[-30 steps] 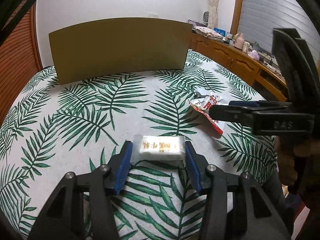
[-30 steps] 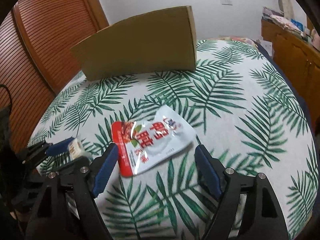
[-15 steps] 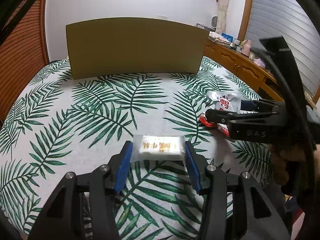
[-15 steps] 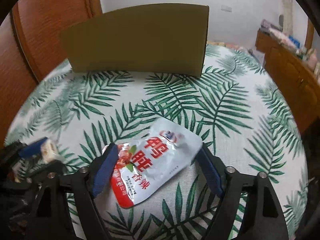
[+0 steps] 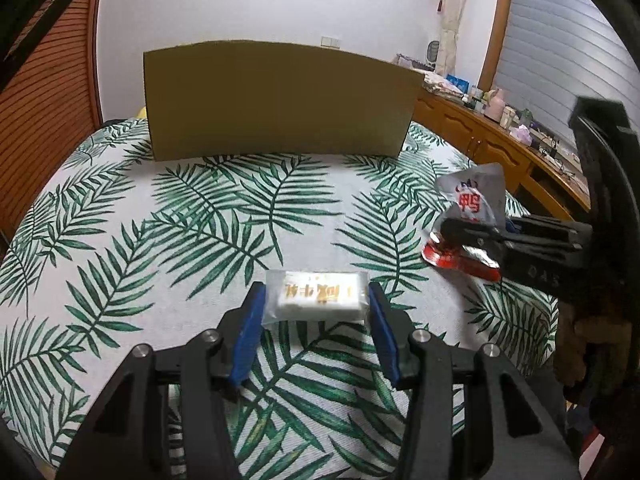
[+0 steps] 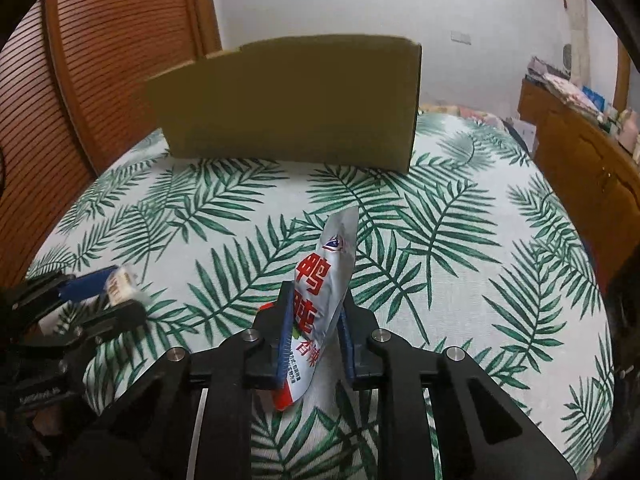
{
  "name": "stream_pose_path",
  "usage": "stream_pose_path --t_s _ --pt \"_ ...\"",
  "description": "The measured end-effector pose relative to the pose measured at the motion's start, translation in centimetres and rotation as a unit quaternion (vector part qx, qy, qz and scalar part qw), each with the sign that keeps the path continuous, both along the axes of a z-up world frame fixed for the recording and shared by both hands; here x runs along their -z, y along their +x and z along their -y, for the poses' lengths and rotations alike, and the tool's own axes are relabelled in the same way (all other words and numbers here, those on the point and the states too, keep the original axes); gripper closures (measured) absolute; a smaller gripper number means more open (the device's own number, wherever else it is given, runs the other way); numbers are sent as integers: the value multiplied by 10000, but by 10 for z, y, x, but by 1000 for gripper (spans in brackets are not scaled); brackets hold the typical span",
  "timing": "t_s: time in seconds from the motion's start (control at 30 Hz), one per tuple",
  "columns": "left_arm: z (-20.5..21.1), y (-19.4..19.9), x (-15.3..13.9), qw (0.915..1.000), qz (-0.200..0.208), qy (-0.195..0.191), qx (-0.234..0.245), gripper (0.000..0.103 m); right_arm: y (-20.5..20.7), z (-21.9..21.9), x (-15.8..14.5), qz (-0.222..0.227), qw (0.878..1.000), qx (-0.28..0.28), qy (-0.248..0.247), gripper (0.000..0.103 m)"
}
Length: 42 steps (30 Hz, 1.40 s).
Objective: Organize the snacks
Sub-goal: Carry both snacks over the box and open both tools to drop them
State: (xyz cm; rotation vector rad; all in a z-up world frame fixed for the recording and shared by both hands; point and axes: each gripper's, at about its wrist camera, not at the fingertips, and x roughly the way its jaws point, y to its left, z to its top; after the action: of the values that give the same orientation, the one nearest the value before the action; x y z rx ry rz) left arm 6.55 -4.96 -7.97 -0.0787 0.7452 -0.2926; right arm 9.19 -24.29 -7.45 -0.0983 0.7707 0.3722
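Observation:
A small white wrapped snack [image 5: 318,300] with gold lettering sits between the blue pads of my left gripper [image 5: 316,292], which is shut on it just above the leaf-print cloth [image 5: 200,220]. My right gripper [image 6: 316,292] is closing its jaws on a silver and red snack pouch [image 6: 324,264]. The pads press on the pouch, which is folded and stands up between them. In the left wrist view the pouch [image 5: 472,200] sticks up from the right gripper [image 5: 452,236] at the right. In the right wrist view the left gripper [image 6: 116,292] and its snack [image 6: 122,284] show at the left.
A brown cardboard box [image 5: 276,100] stands at the far side of the cloth, its plain wall facing me, also seen as the box [image 6: 292,100]. A wooden cabinet [image 5: 480,136] with clutter runs along the right. A slatted wooden door [image 6: 100,60] is at the left.
The right gripper's jaws came together on the pouch, which lay flat and now stands folded between the pads. The left gripper kept hold of the white snack.

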Motion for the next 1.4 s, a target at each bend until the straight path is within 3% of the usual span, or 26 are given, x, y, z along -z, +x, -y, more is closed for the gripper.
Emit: stream_pose_path --t_s 0.43,0.9,1.4 --pt "-4 -10 -39 9996 286 -56 -55 55 -28 19 -23 322 9992 61 224 85" --pt "-7 -10 -101 9979 634 -77 -88 55 -42 42 -89 699 9967 193 365 85" --pt "-7 48 -127 9974 713 -44 -77 55 6 25 -138 972 9948 100 291 85"
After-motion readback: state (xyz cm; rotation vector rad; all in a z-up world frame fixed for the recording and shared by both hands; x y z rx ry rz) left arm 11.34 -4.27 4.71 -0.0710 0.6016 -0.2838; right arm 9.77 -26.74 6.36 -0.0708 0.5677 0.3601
